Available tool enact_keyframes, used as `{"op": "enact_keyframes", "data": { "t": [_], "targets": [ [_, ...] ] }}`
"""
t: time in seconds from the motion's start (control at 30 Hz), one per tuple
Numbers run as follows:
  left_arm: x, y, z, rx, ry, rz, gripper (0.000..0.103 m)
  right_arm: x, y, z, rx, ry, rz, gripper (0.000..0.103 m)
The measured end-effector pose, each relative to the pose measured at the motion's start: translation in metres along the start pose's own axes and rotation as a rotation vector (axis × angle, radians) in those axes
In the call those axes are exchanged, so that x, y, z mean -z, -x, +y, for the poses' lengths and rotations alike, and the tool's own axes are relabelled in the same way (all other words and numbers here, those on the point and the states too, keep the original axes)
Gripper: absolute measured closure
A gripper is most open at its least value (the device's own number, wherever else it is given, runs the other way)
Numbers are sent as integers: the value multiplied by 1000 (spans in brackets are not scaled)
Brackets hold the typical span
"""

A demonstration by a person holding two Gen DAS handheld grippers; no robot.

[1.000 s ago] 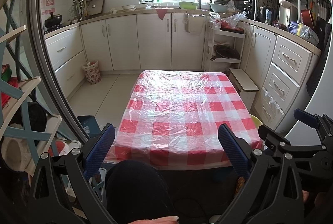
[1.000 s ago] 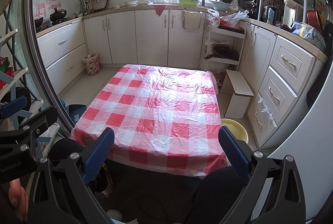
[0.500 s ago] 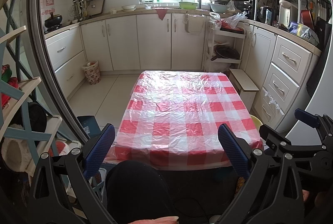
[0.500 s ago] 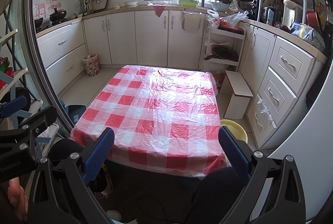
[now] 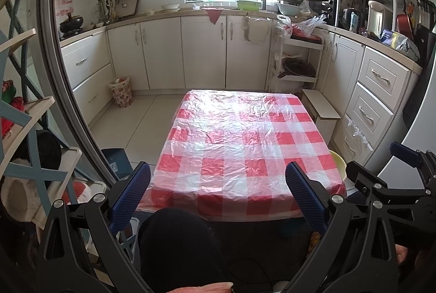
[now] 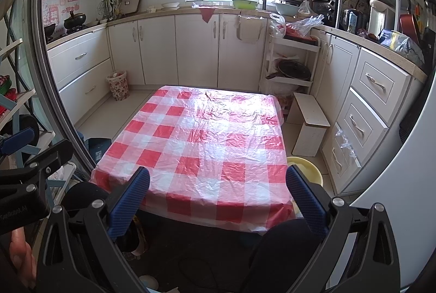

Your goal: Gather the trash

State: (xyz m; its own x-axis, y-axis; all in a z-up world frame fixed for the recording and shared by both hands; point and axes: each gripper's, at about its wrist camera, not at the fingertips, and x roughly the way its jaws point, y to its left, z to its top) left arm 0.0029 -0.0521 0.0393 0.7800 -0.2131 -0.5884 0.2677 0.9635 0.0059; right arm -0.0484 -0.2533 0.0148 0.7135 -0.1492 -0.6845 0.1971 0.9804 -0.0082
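Note:
A low table under a red-and-white checked plastic cloth [image 5: 239,146] stands in the kitchen; it also shows in the right wrist view [image 6: 201,146]. I see no trash on it. A small floral waste basket [image 5: 121,91] stands on the floor by the left cabinets, also in the right wrist view [image 6: 117,85]. My left gripper [image 5: 218,195] is open and empty, held short of the table's near edge. My right gripper [image 6: 218,197] is open and empty, also before the near edge. Each gripper shows at the other view's side.
White cabinets [image 5: 204,53] line the back and right walls. A small white stool [image 6: 310,124] and a yellow basin [image 6: 308,170] sit right of the table. A shelf rack [image 5: 24,129] and a metal door frame [image 5: 70,91] stand at the left. Dark knees [image 5: 177,244] are below.

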Motion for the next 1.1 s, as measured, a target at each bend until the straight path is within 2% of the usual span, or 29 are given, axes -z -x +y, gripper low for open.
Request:
{"op": "enact_keyframes", "data": {
  "t": [0.43, 1.1],
  "targets": [
    [-2, 3, -7, -17, -35, -4, 8, -2, 2, -12, 11, -26, -7, 7],
    [0, -1, 0, -82, -33, -18, 8, 2, -5, -4, 2, -12, 8, 7]
  ]
}}
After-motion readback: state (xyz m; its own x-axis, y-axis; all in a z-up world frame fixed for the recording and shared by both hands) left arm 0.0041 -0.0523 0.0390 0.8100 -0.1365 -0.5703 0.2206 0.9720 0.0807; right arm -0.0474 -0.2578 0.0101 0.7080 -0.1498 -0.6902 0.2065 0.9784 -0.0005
